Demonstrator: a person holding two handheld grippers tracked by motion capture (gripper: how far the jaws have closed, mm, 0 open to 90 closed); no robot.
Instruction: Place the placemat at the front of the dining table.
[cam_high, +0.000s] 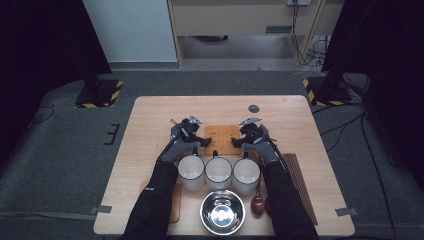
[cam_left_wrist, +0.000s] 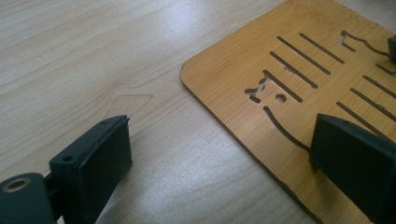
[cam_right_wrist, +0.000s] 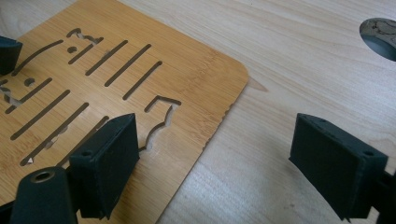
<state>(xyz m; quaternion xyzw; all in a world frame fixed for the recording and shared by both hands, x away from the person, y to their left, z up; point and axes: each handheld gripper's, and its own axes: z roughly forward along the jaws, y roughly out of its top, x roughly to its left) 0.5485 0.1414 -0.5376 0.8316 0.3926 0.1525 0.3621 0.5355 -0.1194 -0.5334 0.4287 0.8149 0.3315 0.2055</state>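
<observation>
Bamboo-coloured flat wooden mat (cam_high: 223, 139), a single rounded-corner rectangle cut through with slots and a small figure outline, lies flat near the middle of the pale wooden table (cam_high: 150, 125), just behind a row of three white cylindrical mugs (cam_high: 219, 172).

One left gripper (cam_high: 204, 141) sits at the mat's left edge. In the left gripper view its two black jaws stand wide, one over bare table and the other over the mat (cam_left_wrist: 299, 88); nothing is pinched between them. One right gripper (cam_high: 236, 143) sits at the mat's right edge. In the right gripper view its jaws also stand wide apart, one above the mat (cam_right_wrist: 140, 84) and one above bare table, and they straddle the mat's corner without closing on it. Whether the jaw tips touch the wood is hard to judge from these angles.

In front of the mugs stands one shiny steel bowl (cam_high: 222, 212). To its right lies one dark reddish-brown spoon (cam_high: 257, 204), and along the table's right side a bundle of dark brown sticks (cam_high: 299, 182), perhaps chopsticks; their number cannot be counted. One small dark round disc (cam_high: 254, 108) is set in the tabletop farther back, also seen in the right gripper view (cam_right_wrist: 380, 37).
</observation>
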